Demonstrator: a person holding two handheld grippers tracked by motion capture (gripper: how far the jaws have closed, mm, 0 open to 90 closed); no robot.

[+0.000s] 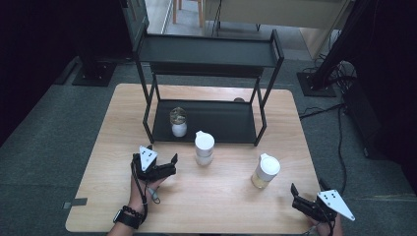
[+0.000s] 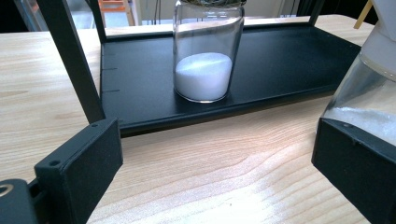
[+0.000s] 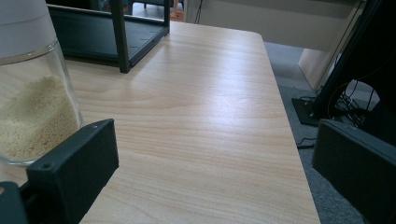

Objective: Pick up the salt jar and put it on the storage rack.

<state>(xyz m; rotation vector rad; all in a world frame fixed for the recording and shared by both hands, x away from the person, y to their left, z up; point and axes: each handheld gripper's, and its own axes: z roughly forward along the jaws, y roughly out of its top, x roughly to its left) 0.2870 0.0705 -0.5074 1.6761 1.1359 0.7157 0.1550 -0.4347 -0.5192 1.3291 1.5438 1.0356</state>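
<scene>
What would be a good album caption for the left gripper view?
Open left gripper faces a jar of white powder on the black rack's lower shelf.

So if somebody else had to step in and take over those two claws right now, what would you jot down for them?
Left claw: open, holding nothing, low over the table, just left of the white-powder jar with the white lid.
Right claw: open, holding nothing, near the table's front right corner, beside the jar of yellowish grains.
Done, as it looks: one glass jar of white powder stands on the lower shelf of the black rack.
Left, probably: the two white-lidded jars on the table still look due for the rack; neither is gripped yet. The upper shelf looks bare.
</scene>
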